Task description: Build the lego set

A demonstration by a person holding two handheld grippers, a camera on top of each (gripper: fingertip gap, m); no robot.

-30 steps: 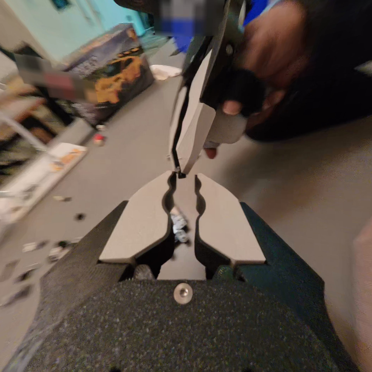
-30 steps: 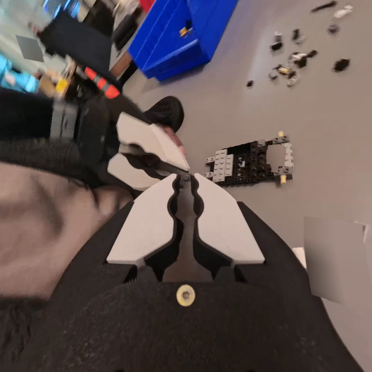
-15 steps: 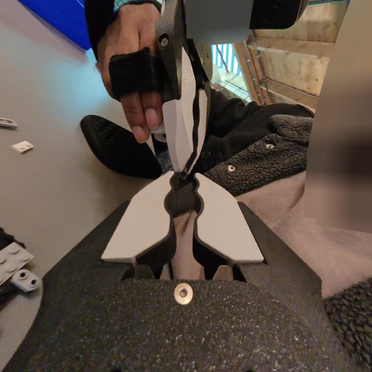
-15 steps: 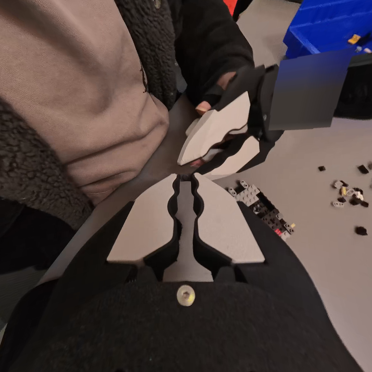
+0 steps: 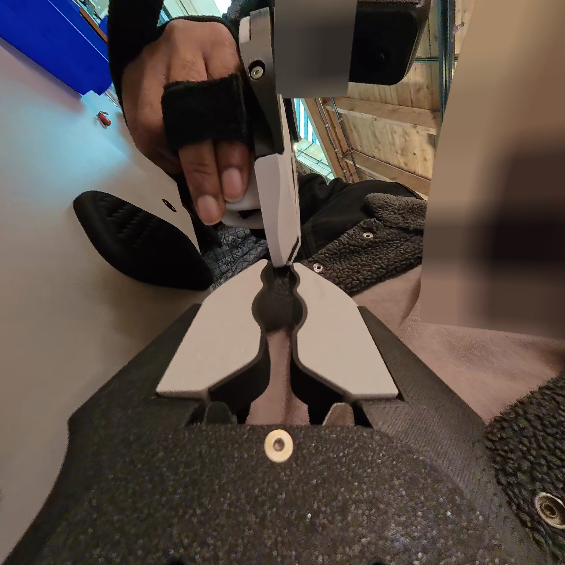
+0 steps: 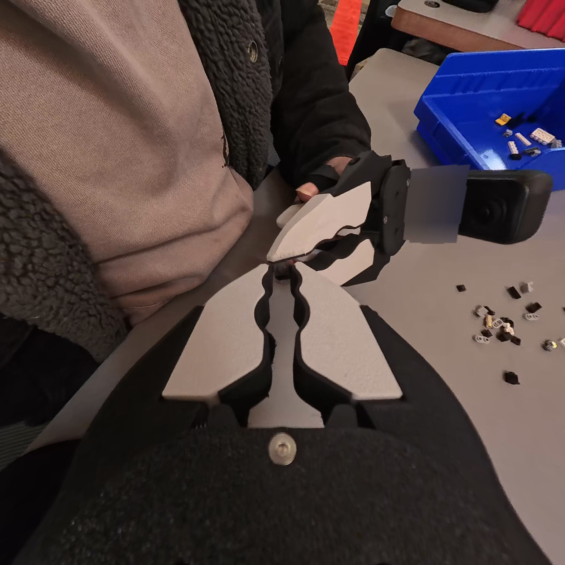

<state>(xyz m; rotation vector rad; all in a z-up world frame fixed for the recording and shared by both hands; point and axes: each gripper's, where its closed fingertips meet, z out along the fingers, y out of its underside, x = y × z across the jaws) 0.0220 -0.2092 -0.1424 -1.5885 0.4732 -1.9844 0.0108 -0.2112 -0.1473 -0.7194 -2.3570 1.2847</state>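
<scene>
Meeting tip to tip above the grey tabletop, close to a person's beige sweatshirt. Left grey-fingered black gripper narrowed, tips nearly together, pinching a small dark lego piece also caught at the tip of the right grey-fingered black gripper, likewise narrowed. Piece too small to tell shape. Lying well apart to the right, scattered small black and grey lego bricks on the table. Sitting beyond, a blue plastic bin holding a few more white and yellow bricks.
</scene>
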